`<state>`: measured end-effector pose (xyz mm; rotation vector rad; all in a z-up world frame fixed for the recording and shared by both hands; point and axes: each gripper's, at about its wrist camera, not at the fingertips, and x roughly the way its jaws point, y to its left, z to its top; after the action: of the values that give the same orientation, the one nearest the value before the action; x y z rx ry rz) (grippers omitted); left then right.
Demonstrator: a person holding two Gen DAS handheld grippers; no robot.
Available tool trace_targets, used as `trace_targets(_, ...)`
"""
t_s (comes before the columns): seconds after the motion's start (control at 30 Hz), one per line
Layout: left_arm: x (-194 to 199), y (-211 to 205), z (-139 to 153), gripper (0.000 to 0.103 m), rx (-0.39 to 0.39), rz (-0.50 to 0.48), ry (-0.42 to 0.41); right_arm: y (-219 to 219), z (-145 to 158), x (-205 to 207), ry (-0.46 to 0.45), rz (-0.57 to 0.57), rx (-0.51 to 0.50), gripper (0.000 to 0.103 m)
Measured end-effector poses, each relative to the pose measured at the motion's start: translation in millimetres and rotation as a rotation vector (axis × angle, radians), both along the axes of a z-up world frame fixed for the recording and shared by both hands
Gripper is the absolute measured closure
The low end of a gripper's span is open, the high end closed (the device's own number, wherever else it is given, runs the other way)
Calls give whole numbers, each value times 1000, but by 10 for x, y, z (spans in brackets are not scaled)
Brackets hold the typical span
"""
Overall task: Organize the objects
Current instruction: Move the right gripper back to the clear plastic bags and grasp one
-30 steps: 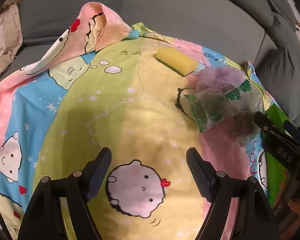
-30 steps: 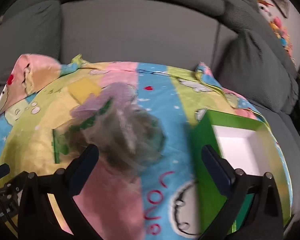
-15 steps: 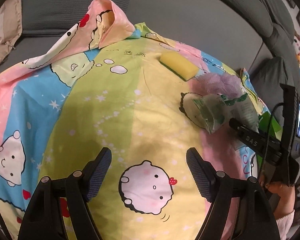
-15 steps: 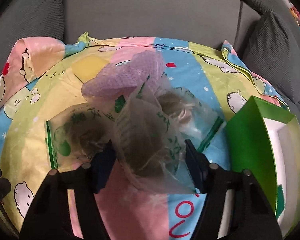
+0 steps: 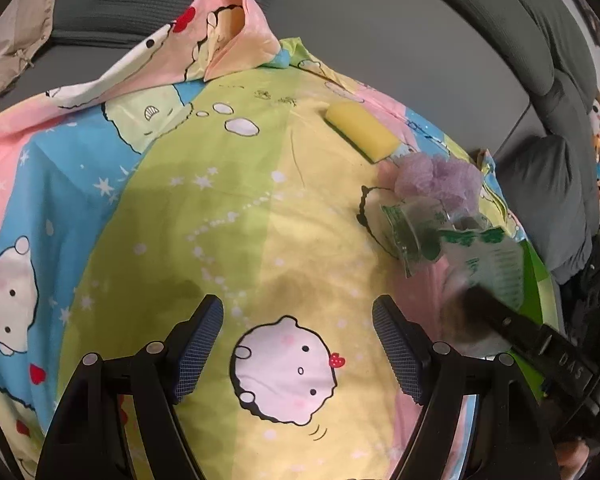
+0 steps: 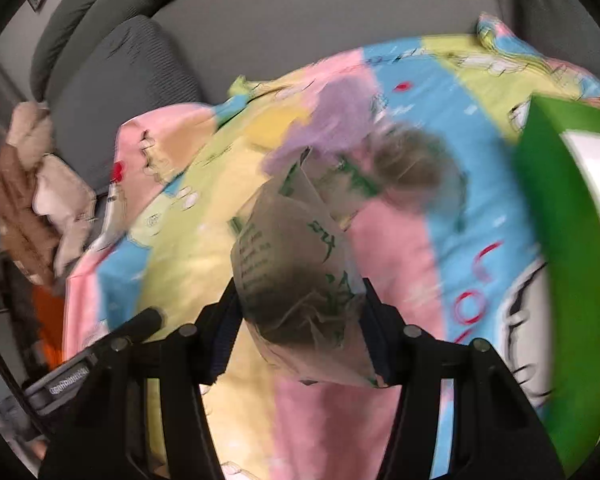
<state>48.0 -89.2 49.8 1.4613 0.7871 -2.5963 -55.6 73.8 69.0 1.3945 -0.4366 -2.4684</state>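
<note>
The clear packet [image 6: 300,280] with green print and a dark lump inside is pinched between the pads of the right gripper [image 6: 300,312], whose jaws have just been closing onto it; it appears lifted off the patterned sheet [image 5: 220,220], likely bound for the green box [image 6: 560,240] at three o'clock. A second packet [image 5: 412,236], a purple puff [image 5: 440,172] and a yellow sponge [image 5: 360,132] lie toward twelve. The left gripper [image 5: 298,344] hangs spread and empty over the sheet.
</note>
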Motion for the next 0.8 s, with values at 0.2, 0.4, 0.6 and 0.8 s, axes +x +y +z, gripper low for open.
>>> trace_targets(0.2,-34,158,4,24,21,-37,1,-164,-130,4,-79,17,29,45)
trace_targets(0.4,-79,290,-16,24,26,-55,-12,65,-45,61,-55,-28,-68,28)
trace_targets(0.6,-112,431,-36,24,111,-94,-4,344,114,125,19,-70,-161,29)
trace_targets(0.8,-192,633,-107,24,139,-120,-21,427,114,127,41,-68,-186,50)
